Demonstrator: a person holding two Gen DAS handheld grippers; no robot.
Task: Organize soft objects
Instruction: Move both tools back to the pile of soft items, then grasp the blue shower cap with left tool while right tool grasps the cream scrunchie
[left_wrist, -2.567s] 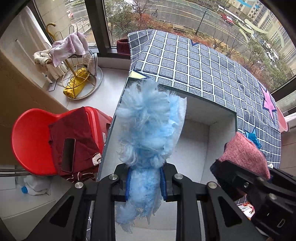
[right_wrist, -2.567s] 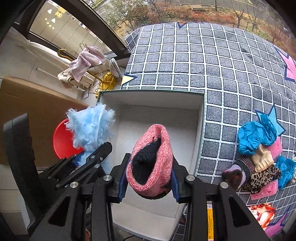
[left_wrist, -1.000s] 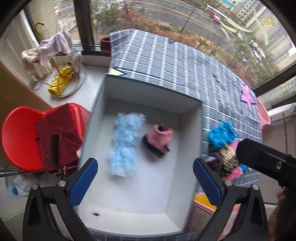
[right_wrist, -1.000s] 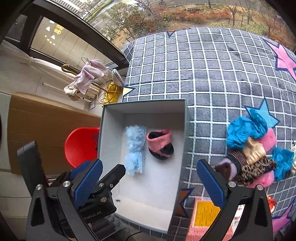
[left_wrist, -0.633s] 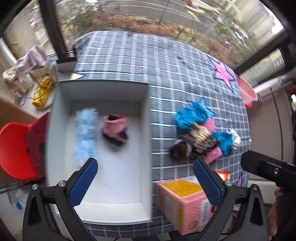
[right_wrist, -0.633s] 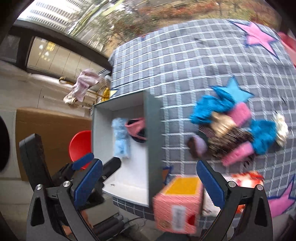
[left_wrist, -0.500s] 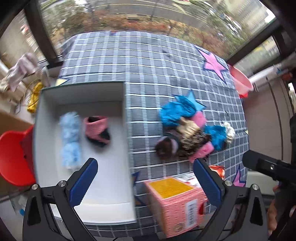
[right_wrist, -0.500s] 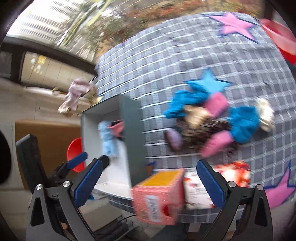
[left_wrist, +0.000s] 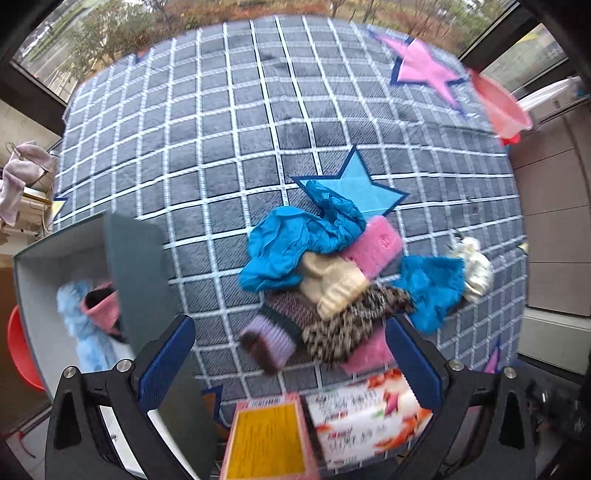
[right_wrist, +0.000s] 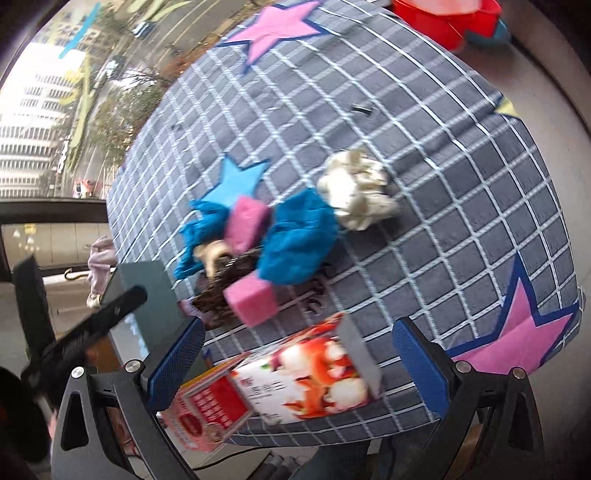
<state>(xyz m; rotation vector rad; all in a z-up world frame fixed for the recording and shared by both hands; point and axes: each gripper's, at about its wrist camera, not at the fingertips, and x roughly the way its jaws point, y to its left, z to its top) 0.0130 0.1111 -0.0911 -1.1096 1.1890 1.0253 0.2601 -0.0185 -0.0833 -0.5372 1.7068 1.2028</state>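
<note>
Left gripper (left_wrist: 288, 363): jaws spread wide, nothing between the blue ribbed pads (left_wrist: 166, 363), hanging above the near edge of the pile (left_wrist: 332, 269). Right gripper (right_wrist: 299, 363): same, jaws wide apart, empty, over the carton (right_wrist: 314, 376) at the table's front edge.

Table is covered by a grey plush cloth (left_wrist: 229, 140) with a white grid and appliqué stars in pink and light blue.

Pile of soft items sits mid-table, touching or overlapping:
- crinkled blue fabric (left_wrist: 295, 243) on top, partly over a light blue star
- 2nd blue piece, fuzzier (left_wrist: 432, 284), on the right
- cream rib-knit item (left_wrist: 336, 284) in the centre
- leopard-print fuzzy piece (left_wrist: 351, 325) under it
- purple/dark striped knit cuff (left_wrist: 269, 339), rolled, nearest the left gripper
- 2 pink fuzzy blocks, roughly rectangular: 1 far side (left_wrist: 376, 247), 1 near side (right_wrist: 251, 301)
- cream satin scrunchie (right_wrist: 356, 190), crumpled, touching the fuzzy blue piece at the pile's right end

Box (left_wrist: 136, 280): rigid, dark grey outside, white inside, at the table's left edge. Inside: pale blue fluffy duster-like piece (left_wrist: 85, 325) and a pink knit item with dark lining (left_wrist: 103, 306), side by side and touching.

Front edge: glossy printed carton lying on its side, and a pink box with a yellow top (left_wrist: 266, 439) beside it. Motion blur on both.

Red plastic basin (right_wrist: 443, 18) at the far right corner.
</note>
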